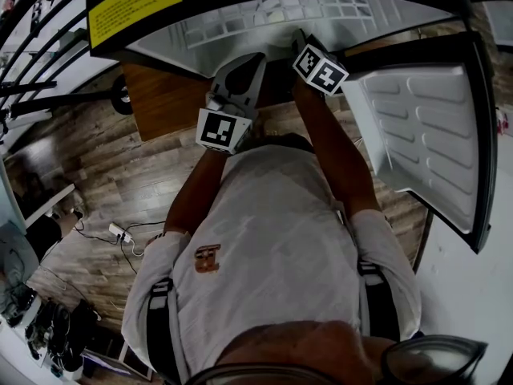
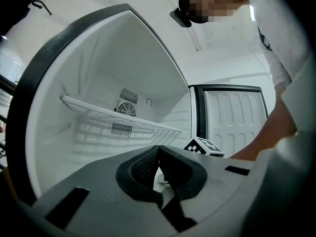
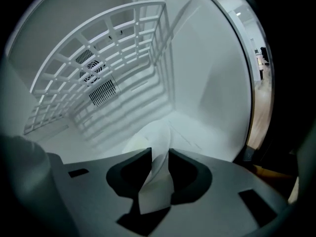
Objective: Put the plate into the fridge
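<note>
Plate (image 3: 160, 132) white, tilted, rim up btwn jaws of right gripper (image 3: 159, 154); jaws apart, slack round rim, no squeeze. Rest of plate low inside, on fridge floor (image 3: 212, 132). Left gripper (image 2: 158, 151) alongside, jaws together at tips, nothing clamped. Further in: wire shelf (image 3: 98, 68), fan vent (image 3: 91, 73) on back wall. Fridge door (image 1: 425, 127) open at right.

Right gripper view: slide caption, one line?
White plate inside the fridge, rim between the right gripper's parted jaws, grid shelf above.
</note>
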Tool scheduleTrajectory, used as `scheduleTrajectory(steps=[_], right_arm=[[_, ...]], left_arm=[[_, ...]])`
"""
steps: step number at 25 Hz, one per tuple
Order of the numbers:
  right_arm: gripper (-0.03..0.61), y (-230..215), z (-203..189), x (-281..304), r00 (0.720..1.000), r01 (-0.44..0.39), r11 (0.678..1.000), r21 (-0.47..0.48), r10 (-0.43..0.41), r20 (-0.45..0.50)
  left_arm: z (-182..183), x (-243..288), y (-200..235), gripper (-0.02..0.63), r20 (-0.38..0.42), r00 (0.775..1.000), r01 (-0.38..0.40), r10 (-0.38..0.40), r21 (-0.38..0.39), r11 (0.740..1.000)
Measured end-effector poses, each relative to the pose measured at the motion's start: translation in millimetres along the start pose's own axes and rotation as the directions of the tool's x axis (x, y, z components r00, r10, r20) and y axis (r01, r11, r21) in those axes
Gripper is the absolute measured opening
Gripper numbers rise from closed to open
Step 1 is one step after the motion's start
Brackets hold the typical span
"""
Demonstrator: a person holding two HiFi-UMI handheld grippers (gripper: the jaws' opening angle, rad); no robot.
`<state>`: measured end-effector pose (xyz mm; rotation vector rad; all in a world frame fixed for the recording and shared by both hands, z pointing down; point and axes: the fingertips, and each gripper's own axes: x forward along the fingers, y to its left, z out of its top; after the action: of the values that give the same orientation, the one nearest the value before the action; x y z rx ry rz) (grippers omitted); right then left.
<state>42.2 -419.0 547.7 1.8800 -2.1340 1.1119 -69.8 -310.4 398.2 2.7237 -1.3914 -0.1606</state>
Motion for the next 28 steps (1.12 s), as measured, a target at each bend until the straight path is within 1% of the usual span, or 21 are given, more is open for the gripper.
scheduleTrajectory(steps=[3,8,11,15,19,23,25,28], right_arm=[[0.127,-5.7,-3.1,1.3,1.0,0.014,1.0,-0.01,-0.014,-0.018],[0.132,-8.9,-5.0,0.1,0.999,0.027,0.999,-0.04,-0.028,-0.026],[0.152,-10.4,-3.2,-1.7,0.999,0.037,0.997,-0.074,-0.038,-0.021],[0.161,-10.1,3.0,-5.9,0.999,0.039,0.992,-0.122,-0.039,0.001],[0.161,-6.7,9.6,-11.1,0.999,0.015,0.987,-0.16,-0.01,0.036],[0.161,1.2,17.2,-27.2,0.997,-0.008,0.975,-0.222,0.025,0.074],[0.16,6.7,20.0,-36.8,0.994,-0.034,0.965,-0.259,0.06,0.091],[0.148,16.1,23.8,-51.1,0.985,-0.084,0.942,-0.326,0.128,0.117]], left_arm=[[-2.8,1.4,-1.3,0.018,-0.006,1.0,0.006,-0.006,0.0,1.0],[-4.5,2.9,-2.3,0.018,-0.011,1.0,0.012,-0.012,-0.002,1.0],[-5.6,3.7,-3.9,0.018,-0.014,1.0,0.017,-0.017,0.0,1.0],[-5.9,4.5,-8.0,0.018,-0.013,1.0,0.025,-0.025,0.001,1.0],[-12.3,3.6,-10.6,0.018,-0.01,1.0,0.027,-0.026,0.007,1.0],[-6.0,2.2,-13.8,0.018,-0.015,0.999,0.03,-0.029,0.015,0.999],[-3.0,0.9,-15.1,0.018,-0.017,0.999,0.028,-0.028,0.013,1.0],[-7.2,-1.0,-15.7,0.018,-0.017,1.0,0.025,-0.025,0.021,0.999]])
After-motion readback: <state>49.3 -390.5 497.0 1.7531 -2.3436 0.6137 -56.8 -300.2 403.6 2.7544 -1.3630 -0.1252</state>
